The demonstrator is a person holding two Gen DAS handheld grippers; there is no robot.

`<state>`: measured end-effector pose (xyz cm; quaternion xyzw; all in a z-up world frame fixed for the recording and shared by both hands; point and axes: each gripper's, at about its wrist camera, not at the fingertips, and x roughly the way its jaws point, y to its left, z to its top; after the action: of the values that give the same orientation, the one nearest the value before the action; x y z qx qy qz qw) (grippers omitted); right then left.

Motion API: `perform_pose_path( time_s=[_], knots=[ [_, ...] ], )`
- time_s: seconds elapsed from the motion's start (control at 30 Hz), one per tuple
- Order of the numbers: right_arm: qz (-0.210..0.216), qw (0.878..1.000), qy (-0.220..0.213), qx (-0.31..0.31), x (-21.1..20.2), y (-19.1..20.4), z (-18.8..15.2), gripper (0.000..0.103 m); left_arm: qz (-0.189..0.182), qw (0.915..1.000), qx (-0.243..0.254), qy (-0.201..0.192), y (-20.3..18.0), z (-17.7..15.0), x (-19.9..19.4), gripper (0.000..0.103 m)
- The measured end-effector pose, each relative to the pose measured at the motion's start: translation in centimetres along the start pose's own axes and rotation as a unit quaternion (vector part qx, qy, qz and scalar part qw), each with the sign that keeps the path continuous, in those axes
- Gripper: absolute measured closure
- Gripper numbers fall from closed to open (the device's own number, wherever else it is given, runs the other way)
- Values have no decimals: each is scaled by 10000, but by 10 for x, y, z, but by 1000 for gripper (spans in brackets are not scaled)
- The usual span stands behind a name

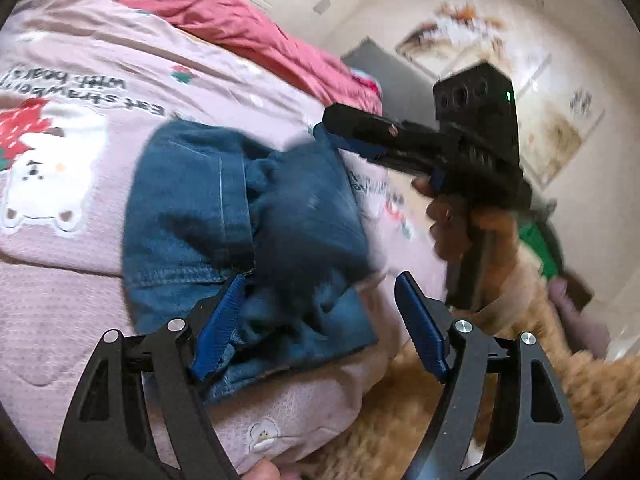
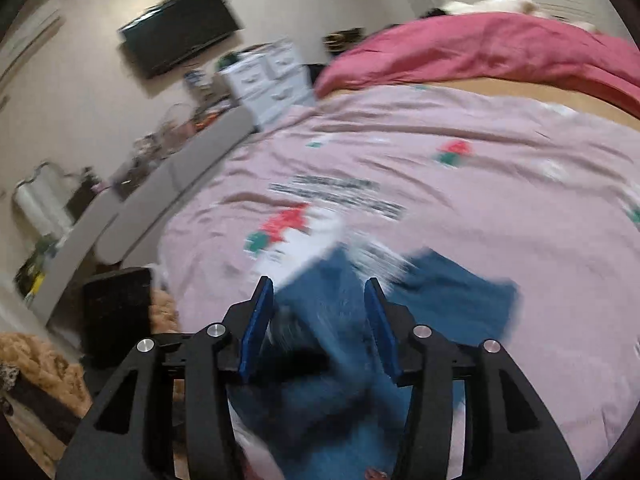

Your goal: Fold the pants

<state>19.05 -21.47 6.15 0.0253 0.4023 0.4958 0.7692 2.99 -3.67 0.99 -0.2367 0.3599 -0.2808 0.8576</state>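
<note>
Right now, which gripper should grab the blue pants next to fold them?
Probably the left gripper. It is open, one blue finger already lies on the bunched jeans. The right gripper is open above them too, but its view is blurred, so I can't tell its contact.

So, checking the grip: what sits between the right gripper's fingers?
Blue denim pants bunch between the open right gripper fingers, shown in the right wrist view.

A red duvet (image 2: 480,48) lies beyond the pink bedsheet (image 2: 480,184); a television (image 2: 180,28) hangs nearby.
</note>
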Motion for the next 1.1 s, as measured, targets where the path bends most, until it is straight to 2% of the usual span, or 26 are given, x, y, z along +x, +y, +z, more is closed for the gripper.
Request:
perform_pose_path(
  time_s=[0.07,0.13,0.2,0.27,0.37,0.4,0.47,0.6,0.73,0.8,0.87,1.0,1.07,1.1],
  knots=[
    [-110,9998,-43,141,-5,-4,-9,53,-49,9999,-14,137,-4,-2,11,35],
    [-207,9997,22,118,-4,-1,-16,53,160,9996,194,151,-7,3,20,34],
    [-196,9997,153,66,3,4,-22,53,203,9993,259,180,-5,4,20,33],
    [-457,9980,445,2,15,4,-29,55,214,9992,250,210,-3,4,21,33],
    [-1047,9907,858,-164,30,-6,-44,63,202,9990,297,255,-2,0,19,33],
    [-1073,9899,916,-122,34,-11,-48,63,214,9988,342,277,-3,-6,13,33],
    [-1041,9907,880,26,35,-17,-53,63,280,9983,414,291,-6,-11,16,33],
    [-1245,9888,819,-122,37,-8,-54,62,302,9982,429,291,-7,-13,13,33],
    [-1200,9917,432,-185,16,6,-54,59,263,9986,402,242,-8,-13,3,33],
    [-1286,9913,213,-183,0,13,-56,50,276,9984,465,163,-11,-12,-7,32],
    [-1351,9907,70,-155,-11,16,-59,50,339,9979,544,18,-12,-10,-18,30],
    [-1320,9910,-196,-87,-36,26,-77,45,613,9961,550,-311,-5,-2,-45,26],
    [-1305,9911,-251,-91,-43,32,-86,44,877,9946,401,-396,5,2,-55,25],
    [-1283,9913,-263,-88,-45,36,-91,44,1134,9926,282,-334,12,5,-57,25]
  ],
)
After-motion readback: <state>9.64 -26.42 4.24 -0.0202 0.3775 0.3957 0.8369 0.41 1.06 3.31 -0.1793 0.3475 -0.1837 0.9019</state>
